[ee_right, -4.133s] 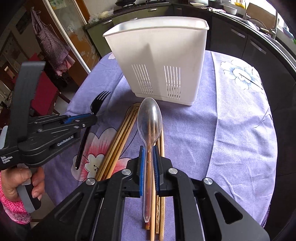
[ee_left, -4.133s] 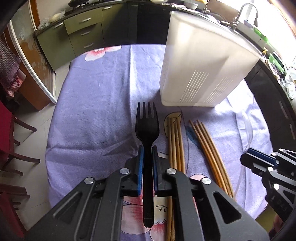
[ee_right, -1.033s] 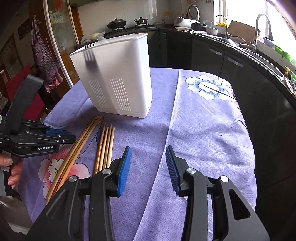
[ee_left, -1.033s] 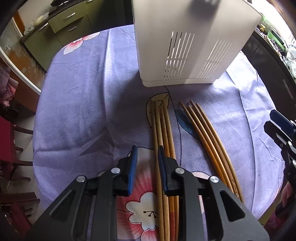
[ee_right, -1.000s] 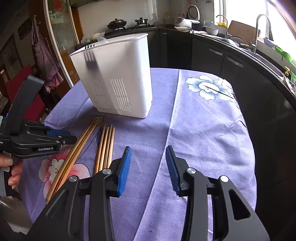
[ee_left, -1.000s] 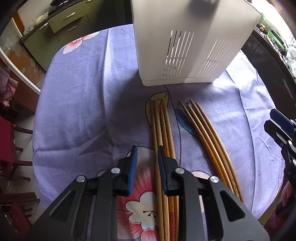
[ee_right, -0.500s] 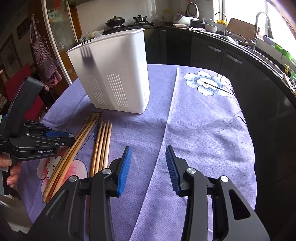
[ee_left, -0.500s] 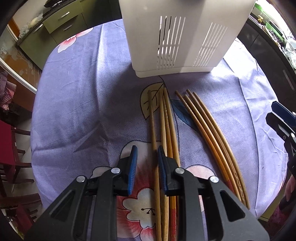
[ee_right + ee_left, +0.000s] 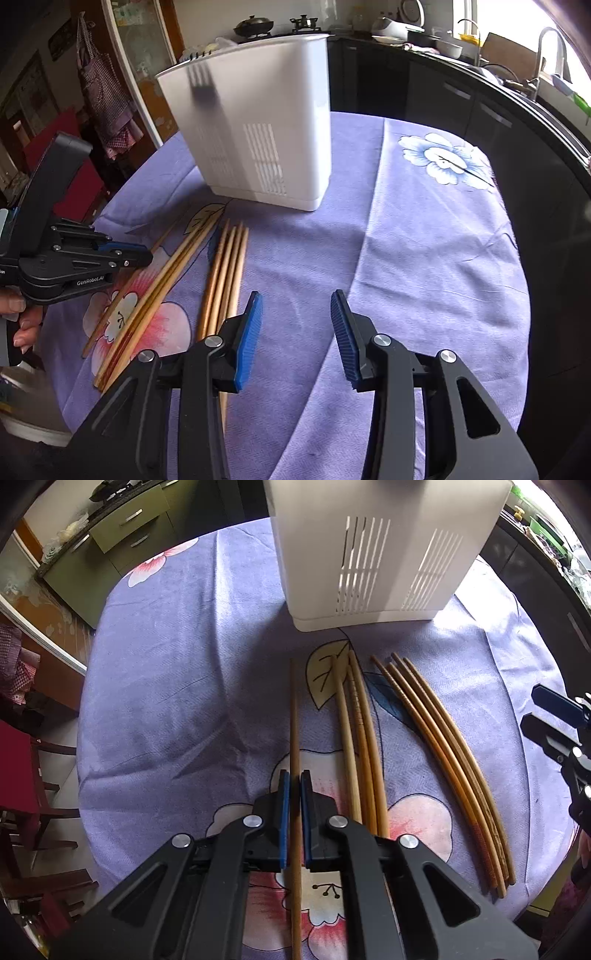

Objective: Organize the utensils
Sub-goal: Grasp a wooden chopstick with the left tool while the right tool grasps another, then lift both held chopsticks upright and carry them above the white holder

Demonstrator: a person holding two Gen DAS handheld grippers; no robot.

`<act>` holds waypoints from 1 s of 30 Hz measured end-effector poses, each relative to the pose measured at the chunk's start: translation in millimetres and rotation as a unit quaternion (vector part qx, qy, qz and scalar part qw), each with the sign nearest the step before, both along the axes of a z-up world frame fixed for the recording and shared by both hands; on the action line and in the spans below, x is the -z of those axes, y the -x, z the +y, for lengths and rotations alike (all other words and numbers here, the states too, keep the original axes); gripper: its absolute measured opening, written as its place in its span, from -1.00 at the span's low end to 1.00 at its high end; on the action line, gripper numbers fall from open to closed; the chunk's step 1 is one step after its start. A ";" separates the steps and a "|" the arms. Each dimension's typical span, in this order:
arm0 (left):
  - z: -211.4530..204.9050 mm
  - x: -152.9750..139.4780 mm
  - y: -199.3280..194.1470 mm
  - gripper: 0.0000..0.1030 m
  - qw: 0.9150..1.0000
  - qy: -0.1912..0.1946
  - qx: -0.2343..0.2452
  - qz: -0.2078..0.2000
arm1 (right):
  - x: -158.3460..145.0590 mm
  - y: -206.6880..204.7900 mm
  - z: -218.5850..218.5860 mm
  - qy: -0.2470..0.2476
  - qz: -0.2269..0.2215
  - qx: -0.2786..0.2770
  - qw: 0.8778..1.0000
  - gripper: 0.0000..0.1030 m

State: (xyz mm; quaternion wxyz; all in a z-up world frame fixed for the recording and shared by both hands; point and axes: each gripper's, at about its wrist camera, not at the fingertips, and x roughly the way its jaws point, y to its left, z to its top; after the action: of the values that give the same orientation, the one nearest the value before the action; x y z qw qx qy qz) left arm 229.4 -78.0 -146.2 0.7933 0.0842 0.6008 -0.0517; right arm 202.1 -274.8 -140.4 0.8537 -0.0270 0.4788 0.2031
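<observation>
My left gripper (image 9: 294,775) is shut on a single wooden chopstick (image 9: 294,716), which lies on the purple cloth pointing at the white utensil holder (image 9: 369,546). To its right lie three chopsticks (image 9: 356,723), then several darker ones (image 9: 439,731). In the right wrist view my right gripper (image 9: 295,306) hovers open over bare cloth, with nothing between its pads, just right of the darker chopsticks (image 9: 229,266). The left gripper (image 9: 144,258) shows at the left there. A fork's dark outline (image 9: 203,88) shows through the holder (image 9: 258,122) wall.
The table's flowered purple cloth (image 9: 436,258) spreads out right of the right gripper. Dark kitchen counters (image 9: 498,110) curve round the back and right. Red chairs (image 9: 22,775) stand off the table's left edge, and a hand (image 9: 22,325) holds the left gripper's handle.
The left jaws have closed on one chopstick, now set apart to the left of its group. The fork and spoon held four seconds ago have left the grippers. The right gripper stays open.
</observation>
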 end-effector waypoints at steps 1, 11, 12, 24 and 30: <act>1.5 -1.5 0.8 -0.89 1.000 0.001 -0.002 -0.002 | 2.1 -2.4 5.8 -0.003 0.007 -0.008 1.000 -0.25; 6.3 -7.7 7.8 -0.89 1.000 0.003 0.005 -0.010 | 25.3 -26.8 49.9 0.022 0.051 -0.036 0.998 -0.49; 5.5 -8.6 9.7 -0.89 1.000 0.004 0.005 -0.010 | 27.0 -28.7 51.4 0.030 0.052 -0.032 0.998 -0.49; 8.5 -5.8 4.9 -0.89 1.000 0.012 0.008 -0.006 | 29.5 -36.2 58.6 0.073 0.051 -0.016 0.996 -0.50; 8.4 -5.6 5.3 -0.89 1.000 0.013 0.011 -0.006 | 38.7 -43.1 66.1 0.076 0.057 -0.019 0.995 -0.56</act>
State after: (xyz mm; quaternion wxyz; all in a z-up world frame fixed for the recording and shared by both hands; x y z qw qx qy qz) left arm 224.1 -69.6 -140.6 0.7973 0.0808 0.5942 -0.0680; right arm 245.2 -208.7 -179.2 0.8163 -0.0895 0.5404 0.1837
